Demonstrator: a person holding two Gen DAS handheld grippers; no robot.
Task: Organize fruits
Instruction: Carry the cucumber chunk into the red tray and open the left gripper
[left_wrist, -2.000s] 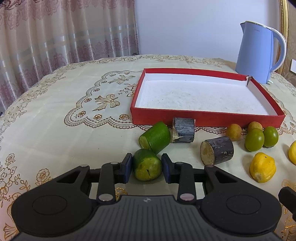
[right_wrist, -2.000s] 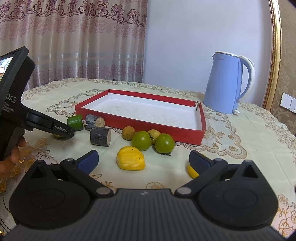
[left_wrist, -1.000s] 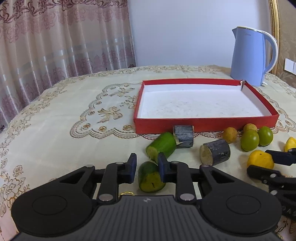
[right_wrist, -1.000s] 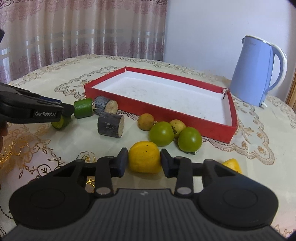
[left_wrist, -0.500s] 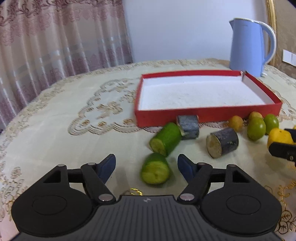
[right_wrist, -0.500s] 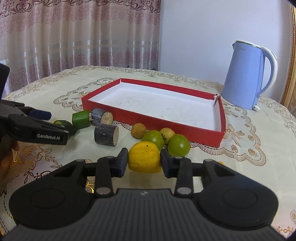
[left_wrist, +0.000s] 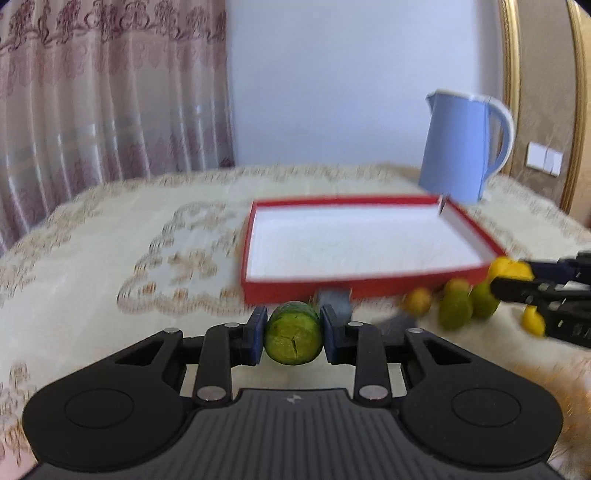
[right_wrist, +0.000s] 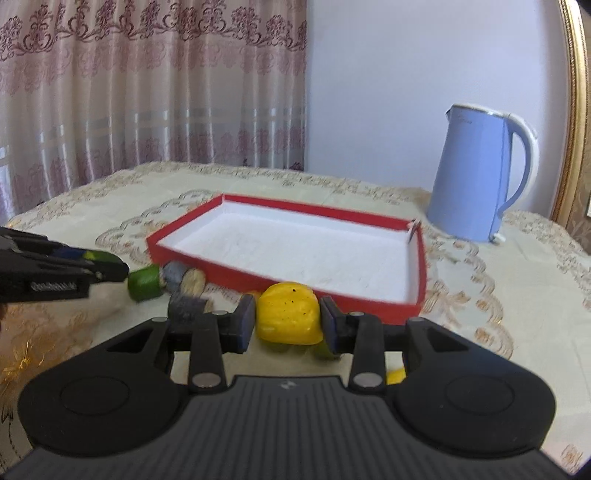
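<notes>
Curtain side (left view): cucumber piece (left_wrist: 293, 338) cut face.

bright soft daylight, motion blur, fisheye-bent edges

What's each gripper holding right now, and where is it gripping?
Left gripper, jaws closing, clamps the green cucumber piece across its rounded sides. Right gripper pinches the yellow fruit on its two flanks.

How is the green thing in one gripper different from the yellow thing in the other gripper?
The green piece is a round, cut chunk with a cracked flat face; the yellow fruit is lumpy, with small dark specks. The left gripper is closing on the green piece; the right gripper holds the yellow fruit. Both sit between blue pads, in front of the red tray.
</notes>
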